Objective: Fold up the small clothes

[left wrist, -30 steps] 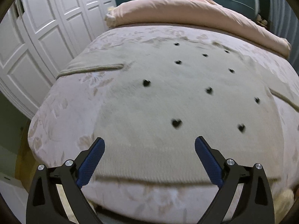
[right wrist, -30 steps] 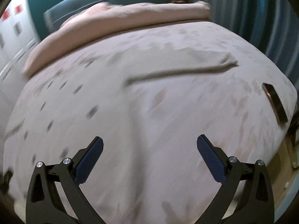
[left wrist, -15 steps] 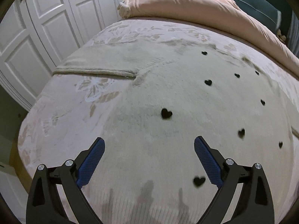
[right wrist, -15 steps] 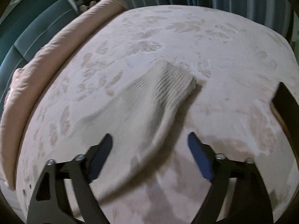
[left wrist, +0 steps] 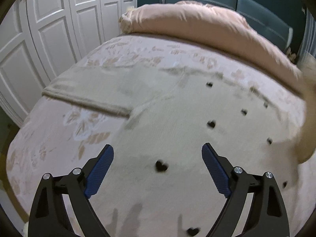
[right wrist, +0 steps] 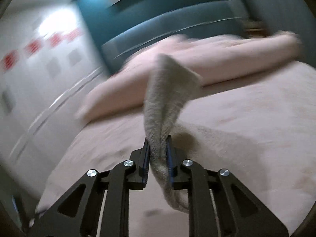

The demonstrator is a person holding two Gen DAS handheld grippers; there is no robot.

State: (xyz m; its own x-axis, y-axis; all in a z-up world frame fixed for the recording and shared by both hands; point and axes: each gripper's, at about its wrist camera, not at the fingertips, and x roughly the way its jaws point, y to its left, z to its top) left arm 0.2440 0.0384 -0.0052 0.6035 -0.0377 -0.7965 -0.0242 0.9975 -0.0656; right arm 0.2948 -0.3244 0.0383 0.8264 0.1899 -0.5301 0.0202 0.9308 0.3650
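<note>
Both tools differ: right tool (right wrist: 158, 148) closing, clamping the sweater sleeve (right wrist: 167, 90); left tool (left wrist: 158, 156) wide, closing, grasping nothing.

Sweater (left wrist: 177, 118) flat on bed (left wrist: 49, 138); duvet (left wrist: 197, 25) behind; wardrobe (left wrist: 49, 29) left.

My left black plastic two-finger claw (left wrist: 157, 157) carries ribbed blue pads (left wrist: 99, 172) on angular arms with triangular cut-outs, pinned by round silver screws (two a side). My right black plastic two-finger claw (right wrist: 157, 151) is built alike, with thin blue pads (right wrist: 169, 159).
</note>
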